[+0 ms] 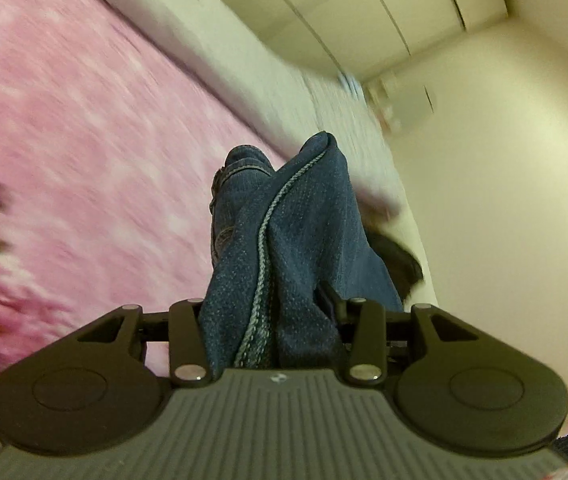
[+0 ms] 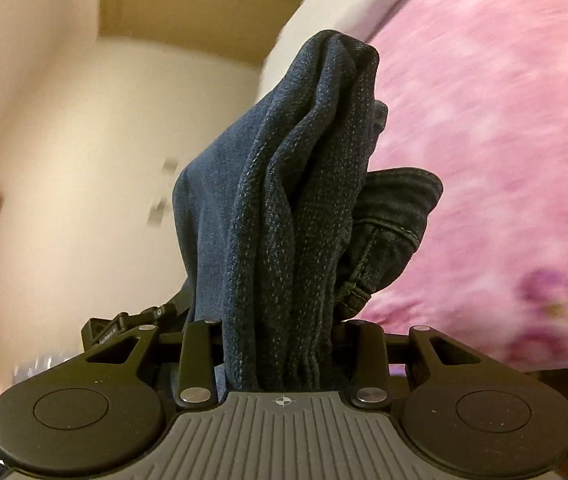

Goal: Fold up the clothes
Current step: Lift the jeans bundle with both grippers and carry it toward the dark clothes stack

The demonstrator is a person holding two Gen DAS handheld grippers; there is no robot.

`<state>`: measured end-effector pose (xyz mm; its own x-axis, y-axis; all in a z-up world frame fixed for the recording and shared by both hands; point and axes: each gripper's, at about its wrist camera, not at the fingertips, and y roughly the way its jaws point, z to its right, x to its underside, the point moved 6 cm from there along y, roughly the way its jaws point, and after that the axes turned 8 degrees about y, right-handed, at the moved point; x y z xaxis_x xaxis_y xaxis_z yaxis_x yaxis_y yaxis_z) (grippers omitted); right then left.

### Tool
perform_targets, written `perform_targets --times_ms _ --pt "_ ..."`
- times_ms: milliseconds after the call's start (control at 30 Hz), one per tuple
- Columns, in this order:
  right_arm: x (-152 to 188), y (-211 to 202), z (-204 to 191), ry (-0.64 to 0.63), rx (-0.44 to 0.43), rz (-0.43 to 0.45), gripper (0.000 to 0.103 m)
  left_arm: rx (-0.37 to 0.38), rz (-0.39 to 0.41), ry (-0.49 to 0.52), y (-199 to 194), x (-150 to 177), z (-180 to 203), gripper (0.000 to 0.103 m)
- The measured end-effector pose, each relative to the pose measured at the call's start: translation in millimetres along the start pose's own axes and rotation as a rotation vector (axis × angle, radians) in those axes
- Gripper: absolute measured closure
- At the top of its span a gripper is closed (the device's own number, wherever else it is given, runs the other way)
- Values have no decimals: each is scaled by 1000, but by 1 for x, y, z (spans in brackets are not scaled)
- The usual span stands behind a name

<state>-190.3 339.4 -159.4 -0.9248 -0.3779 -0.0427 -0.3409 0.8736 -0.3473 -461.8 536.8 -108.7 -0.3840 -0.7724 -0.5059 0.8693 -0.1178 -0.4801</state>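
Denim fills the middle of both wrist views, bunched between each pair of fingers. In the left wrist view, the left gripper (image 1: pixel 273 320) is closed down onto a thick gathered fold of the jeans (image 1: pixel 284 240); the fingertips themselves are buried under the cloth, so only the black linkage bars either side show. A pale stitched seam (image 1: pixel 263 248) runs up the fold from the gripper's mouth towards the top of the bundle, and a stitched hem or waistband edge curls over at the upper left of the cloth.

In the right wrist view, the right gripper (image 2: pixel 279 344) is likewise clamped on a wad of the same jeans (image 2: pixel 284 200), several layers stacked upright between the fingers (the fingertips are again hidden by fabric). A darker part with a stitched seam and a belt loop (image 2: pixel 354 290) sticks out to the right of the wad.

Beyond the cloth, a pink patterned bedspread (image 1: pixel 83 120) lies to the left in the left view and to the right (image 2: pixel 504 120) in the right view, blurred by motion. The jeans are lifted clear of it at the gripped ends. Farther off stand a cream wall (image 1: pixel 504 200) and pale cupboard doors (image 1: pixel 344 12), also blurred.
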Motion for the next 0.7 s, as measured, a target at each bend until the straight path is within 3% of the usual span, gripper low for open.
perform_targets --times_ms 233,367,533,700 --pt "-1 187 -78 -111 -44 -154 68 -67 161 -25 -116 -75 -126 66" --pt "12 307 -107 -109 -51 -176 68 -76 161 -15 -157 -142 -218 66" --pt "-9 451 -141 -85 -58 -173 68 -66 141 -9 -197 -235 -331 66" --pt "-31 558 -152 -67 -38 -151 68 -60 136 -21 -200 -309 -423 66"
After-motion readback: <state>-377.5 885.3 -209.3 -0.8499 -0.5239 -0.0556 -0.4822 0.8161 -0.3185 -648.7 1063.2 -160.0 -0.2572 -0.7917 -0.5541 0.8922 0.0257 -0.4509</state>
